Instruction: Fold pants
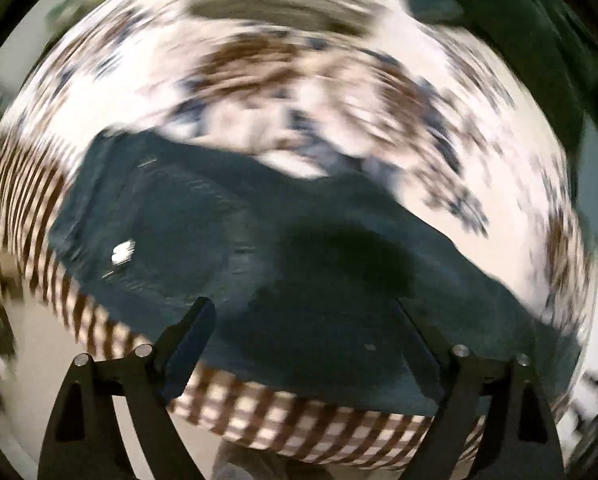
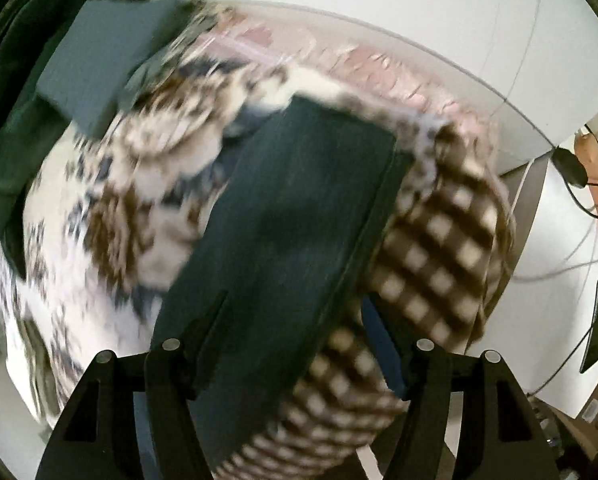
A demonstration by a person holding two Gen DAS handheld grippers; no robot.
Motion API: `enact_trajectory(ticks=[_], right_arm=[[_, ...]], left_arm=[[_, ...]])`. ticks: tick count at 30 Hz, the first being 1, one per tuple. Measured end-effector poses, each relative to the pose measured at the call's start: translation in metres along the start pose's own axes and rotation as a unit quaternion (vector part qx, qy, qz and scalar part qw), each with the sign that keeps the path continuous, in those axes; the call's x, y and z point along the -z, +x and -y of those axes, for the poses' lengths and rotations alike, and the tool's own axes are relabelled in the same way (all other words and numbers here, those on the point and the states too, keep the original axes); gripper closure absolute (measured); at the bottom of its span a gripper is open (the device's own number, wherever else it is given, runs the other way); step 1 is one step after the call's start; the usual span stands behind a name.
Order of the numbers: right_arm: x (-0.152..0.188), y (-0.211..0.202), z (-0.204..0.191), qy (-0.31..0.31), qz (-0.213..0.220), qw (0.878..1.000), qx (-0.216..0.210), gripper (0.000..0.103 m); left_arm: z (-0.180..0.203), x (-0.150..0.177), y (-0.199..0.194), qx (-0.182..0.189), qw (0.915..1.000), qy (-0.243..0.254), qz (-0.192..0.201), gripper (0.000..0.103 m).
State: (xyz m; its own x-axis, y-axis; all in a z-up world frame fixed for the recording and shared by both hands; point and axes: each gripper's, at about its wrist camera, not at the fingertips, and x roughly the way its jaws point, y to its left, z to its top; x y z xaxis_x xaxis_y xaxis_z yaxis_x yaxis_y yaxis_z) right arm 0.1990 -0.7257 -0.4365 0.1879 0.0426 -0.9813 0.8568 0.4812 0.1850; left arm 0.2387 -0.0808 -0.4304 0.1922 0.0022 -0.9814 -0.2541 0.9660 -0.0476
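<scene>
Two hand-held grippers, both pointing down over dark pants (image 1: 283, 248) spread on a patterned cloth (image 1: 339, 92) with a brown checked border (image 1: 299, 424). Left hand-held gripper (image 1: 303, 316): jaws wide apart, nothing pinched, fabric lying just beyond the fingertips. Right hand-held gripper (image 2: 295, 312): jaws parted, not pressing on the pants, one finger (image 2: 207, 332) over the dark fabric, the other over the checked border. Grey folded garment (image 2: 99, 64) near the far edge. Heavy motion blur throughout.

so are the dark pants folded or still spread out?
Folded: the dark pants lie as a compact straight-edged rectangle on the patterned cover.
</scene>
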Motion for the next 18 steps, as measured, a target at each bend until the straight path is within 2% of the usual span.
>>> enact_trajectory(ticks=[3,6,8,10,11,15,18], right_arm=[[-0.02,0.017,0.015,0.039,-0.001,0.999,0.009,0.035],[-0.024,0.037,0.019,0.059,-0.012,0.998,0.017,0.036],[-0.025,0.052,0.022,0.06,-0.021,0.998,0.013,0.053],[-0.024,0.063,0.02,0.043,-0.022,0.999,0.024,0.087],[-0.023,0.063,0.017,0.032,-0.015,0.999,0.032,0.096],[-0.014,0.051,0.007,-0.008,0.025,0.998,0.052,0.097],[-0.011,0.055,0.014,0.009,0.023,0.998,0.066,0.097]], left_arm=[[0.052,0.005,0.018,-0.018,0.9975,0.068,0.007,0.015],[0.095,0.014,0.044,-0.041,0.9909,0.128,0.005,0.015],[0.111,0.021,0.056,-0.046,0.9879,0.148,-0.001,0.015],[0.121,0.024,0.066,-0.056,0.9853,0.161,-0.004,0.015],[0.124,0.025,0.07,-0.057,0.9847,0.164,-0.007,0.015],[0.124,0.027,0.08,-0.067,0.9846,0.161,-0.016,0.015],[0.118,0.026,0.084,-0.07,0.9857,0.152,-0.023,0.015]])
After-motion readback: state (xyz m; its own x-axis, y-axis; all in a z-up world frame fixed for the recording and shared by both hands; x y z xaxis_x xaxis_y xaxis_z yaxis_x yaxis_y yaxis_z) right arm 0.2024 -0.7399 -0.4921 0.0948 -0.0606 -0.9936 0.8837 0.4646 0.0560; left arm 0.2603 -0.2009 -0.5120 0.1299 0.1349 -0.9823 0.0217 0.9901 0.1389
